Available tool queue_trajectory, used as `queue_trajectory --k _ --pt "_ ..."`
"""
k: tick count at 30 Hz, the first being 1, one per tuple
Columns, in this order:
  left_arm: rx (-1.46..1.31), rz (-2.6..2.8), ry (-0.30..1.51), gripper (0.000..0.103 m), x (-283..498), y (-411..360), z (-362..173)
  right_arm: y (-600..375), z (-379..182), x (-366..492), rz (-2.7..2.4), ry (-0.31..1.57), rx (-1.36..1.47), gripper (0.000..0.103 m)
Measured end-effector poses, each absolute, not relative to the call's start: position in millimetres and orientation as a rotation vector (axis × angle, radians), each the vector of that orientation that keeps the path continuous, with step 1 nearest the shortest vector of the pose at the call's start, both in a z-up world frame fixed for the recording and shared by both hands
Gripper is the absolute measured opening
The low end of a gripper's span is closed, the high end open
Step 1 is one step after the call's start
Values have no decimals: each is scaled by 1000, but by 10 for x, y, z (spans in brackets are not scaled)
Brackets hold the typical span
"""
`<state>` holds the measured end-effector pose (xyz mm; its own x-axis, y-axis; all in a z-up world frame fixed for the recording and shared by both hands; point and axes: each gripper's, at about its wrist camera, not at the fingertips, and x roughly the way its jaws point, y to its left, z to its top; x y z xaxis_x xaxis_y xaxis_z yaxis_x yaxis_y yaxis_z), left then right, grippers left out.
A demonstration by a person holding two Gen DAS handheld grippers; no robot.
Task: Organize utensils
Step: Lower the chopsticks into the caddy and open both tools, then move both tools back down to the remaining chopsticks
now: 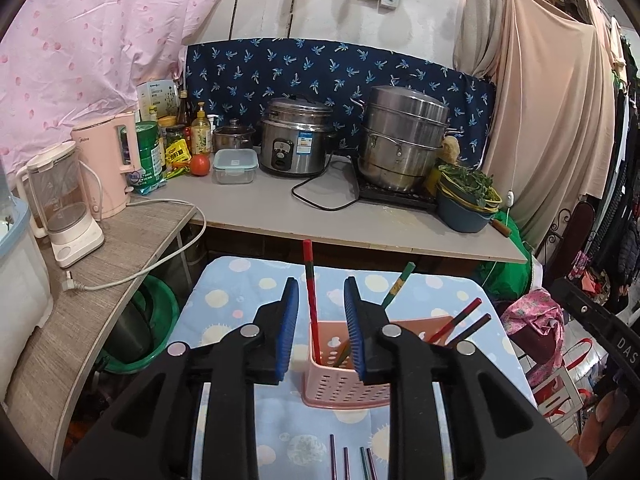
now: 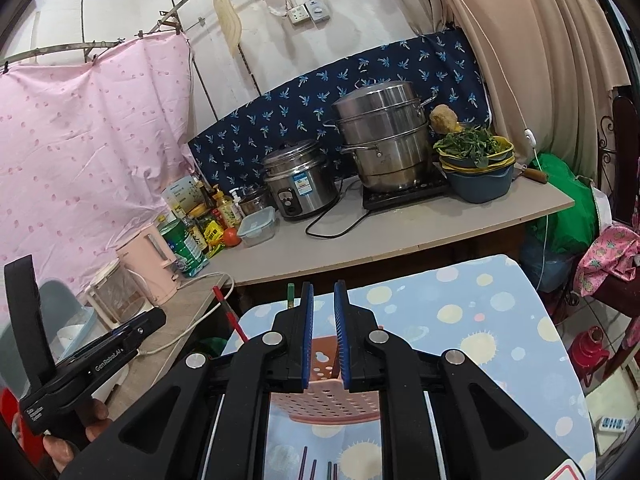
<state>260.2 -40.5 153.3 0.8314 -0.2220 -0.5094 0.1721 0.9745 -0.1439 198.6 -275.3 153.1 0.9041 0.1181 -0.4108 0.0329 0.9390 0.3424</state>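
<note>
Standing in the pink basket (image 1: 344,384), a red chopstick (image 1: 310,288) rises between the spread left gripper (image 1: 322,328) jaws.

Left tool (image 1: 321,312) wide apart, right tool (image 2: 321,312) narrowly parted, both empty.

The left gripper (image 1: 321,322), its blue-padded jaws apart, hovers over a pink perforated utensil basket (image 1: 344,384) on a polka-dot cloth (image 1: 240,312). A red chopstick (image 1: 310,292) stands upright in the basket between the jaws, touching neither.

Pink perforated basket (image 1: 344,380), red chopstick (image 1: 309,280) (green-banded), blue polka-dotted tablecloth (image 1: 440,300).
</note>
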Motion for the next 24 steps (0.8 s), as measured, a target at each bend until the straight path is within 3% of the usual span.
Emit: queue_trajectory --k 11,24 --pt "-86 -224 581 22 2191 -313 1392 -2578 1205 1504 65 535 333 13" --pt "-52 -241 714 22 1647 -226 767 -2363 413 867 76 738 299 13"
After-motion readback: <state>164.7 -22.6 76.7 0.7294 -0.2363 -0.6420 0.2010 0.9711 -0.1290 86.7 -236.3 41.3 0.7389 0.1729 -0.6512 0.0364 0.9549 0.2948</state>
